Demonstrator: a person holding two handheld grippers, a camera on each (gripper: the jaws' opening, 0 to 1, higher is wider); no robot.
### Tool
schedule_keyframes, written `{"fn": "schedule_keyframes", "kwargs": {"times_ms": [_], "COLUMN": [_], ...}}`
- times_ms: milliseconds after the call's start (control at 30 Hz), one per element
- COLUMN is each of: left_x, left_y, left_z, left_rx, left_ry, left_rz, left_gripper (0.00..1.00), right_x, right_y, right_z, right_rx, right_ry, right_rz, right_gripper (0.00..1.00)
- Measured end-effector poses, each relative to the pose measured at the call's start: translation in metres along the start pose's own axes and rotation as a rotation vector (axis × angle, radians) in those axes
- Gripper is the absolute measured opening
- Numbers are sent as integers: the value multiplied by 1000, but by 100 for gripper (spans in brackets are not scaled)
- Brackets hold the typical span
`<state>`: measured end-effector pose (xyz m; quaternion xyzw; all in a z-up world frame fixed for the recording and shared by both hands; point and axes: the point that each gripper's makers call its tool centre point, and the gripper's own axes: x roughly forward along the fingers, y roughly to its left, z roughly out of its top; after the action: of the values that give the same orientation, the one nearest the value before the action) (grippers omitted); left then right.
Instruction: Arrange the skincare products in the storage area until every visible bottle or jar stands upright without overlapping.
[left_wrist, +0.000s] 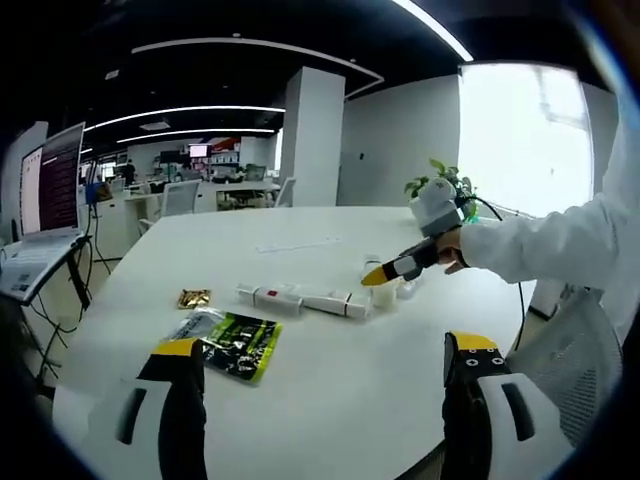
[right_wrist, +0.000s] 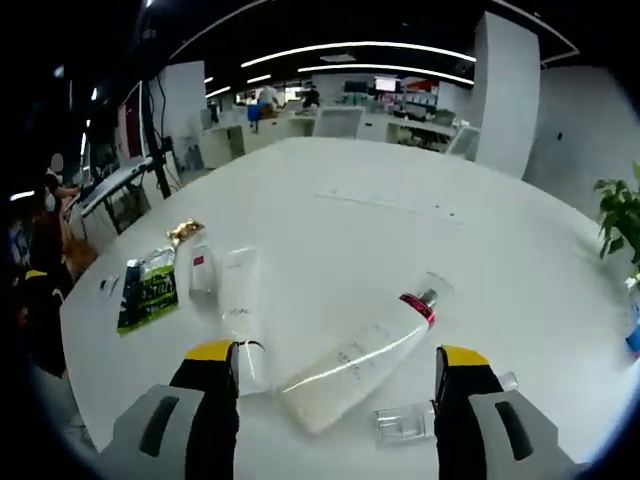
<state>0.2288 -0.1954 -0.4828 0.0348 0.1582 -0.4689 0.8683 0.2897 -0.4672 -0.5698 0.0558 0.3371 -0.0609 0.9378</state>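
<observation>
Several skincare products lie flat on the white round table (left_wrist: 330, 400). In the right gripper view a long white bottle (right_wrist: 365, 355) with a red band and silver cap lies on its side between my open right gripper (right_wrist: 338, 352) jaws. Beside it lie a white tube (right_wrist: 240, 310) and a smaller tube (right_wrist: 200, 270) with a red label. A small clear jar (right_wrist: 405, 422) rests by the right jaw. In the left gripper view my left gripper (left_wrist: 325, 345) is open and holds nothing. It stands short of the white tubes (left_wrist: 300, 299), where the right gripper (left_wrist: 400, 268) reaches in.
A green and black sachet (left_wrist: 240, 345) and a gold packet (left_wrist: 193, 297) lie left of the tubes. A potted plant (left_wrist: 440, 190) stands at the table's far right. A laptop (left_wrist: 45, 200) sits on a stand off the left side, and desks and chairs are beyond.
</observation>
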Motion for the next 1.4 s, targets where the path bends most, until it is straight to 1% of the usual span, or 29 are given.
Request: {"fn": "schedule_keyframes", "kwargs": {"times_ms": [33, 67, 100, 167, 267, 333, 367, 433, 500, 600, 700, 733, 800, 867, 933, 1133, 1167, 1233, 1267, 1333, 1400], "left_x": [0, 0, 0, 0, 0, 0, 0, 0, -1, -1, -1, -1, -1, -1, -1, -2, -1, -1, -1, 0, 0], "left_y": [0, 0, 0, 0, -2, -2, -3, -3, -1, 0, 0, 0, 0, 0, 0, 0, 0, -3, -3, -3, -1], "left_z": [0, 0, 0, 1, 1, 1, 1, 2, 4, 4, 3, 4, 3, 3, 2, 1, 0, -1, -1, -2, -2], "left_rx": [2, 1, 0, -1, -1, 1, 2, 1, 1, -10, -8, -7, -10, -11, -10, -10, -11, -13, -10, -1, -3], "left_ry": [0, 1, 1, -4, -3, -1, -2, -3, -10, -15, -11, -11, -9, -6, -3, 5, 7, 14, 17, 21, 21], "left_rz": [0, 0, 1, 1, -4, -6, -7, -8, 1, 2, 3, 2, 0, 1, 0, -1, -3, -15, -17, -13, -8], "left_gripper": [93, 93, 93, 93, 93, 93, 93, 93, 93, 93, 93, 93, 92, 92, 92, 92, 91, 89, 89, 91, 91], "right_x": [2, 4, 5, 16, 20, 22, 24, 28, 31, 35, 34, 36, 36, 37, 37, 37, 36, 37, 37, 38, 39], "right_y": [-1, -5, -8, -17, -17, -16, -18, -20, -21, -21, -20, -19, -18, -16, -16, -19, -19, -18, -17, -18, -16], "right_z": [0, -1, -2, -2, 2, 3, 1, -4, -5, -12, -20, -21, -22, -27, -26, -28, -29, -29, -28, -28, -27], "right_rx": [23, 28, 25, 13, 34, 38, 31, 39, 53, 66, 58, 76, 80, 85, 59, -70, -78, -92, -127, -116, -124], "right_ry": [2, 8, 13, 30, 28, 37, 61, 95, 106, 133, 158, 161, 162, 184, 179, 218, 221, 218, 212, 207, 190], "right_rz": [-1, -17, -27, -51, -42, -51, -59, -69, -74, -68, -68, -55, -48, -38, -41, -43, -44, -39, -30, -23, -19], "right_gripper": [86, 84, 81, 80, 80, 78, 77, 70, 63, 61, 57, 56, 54, 52, 50, 42, 40, 38, 38, 35, 33]}}
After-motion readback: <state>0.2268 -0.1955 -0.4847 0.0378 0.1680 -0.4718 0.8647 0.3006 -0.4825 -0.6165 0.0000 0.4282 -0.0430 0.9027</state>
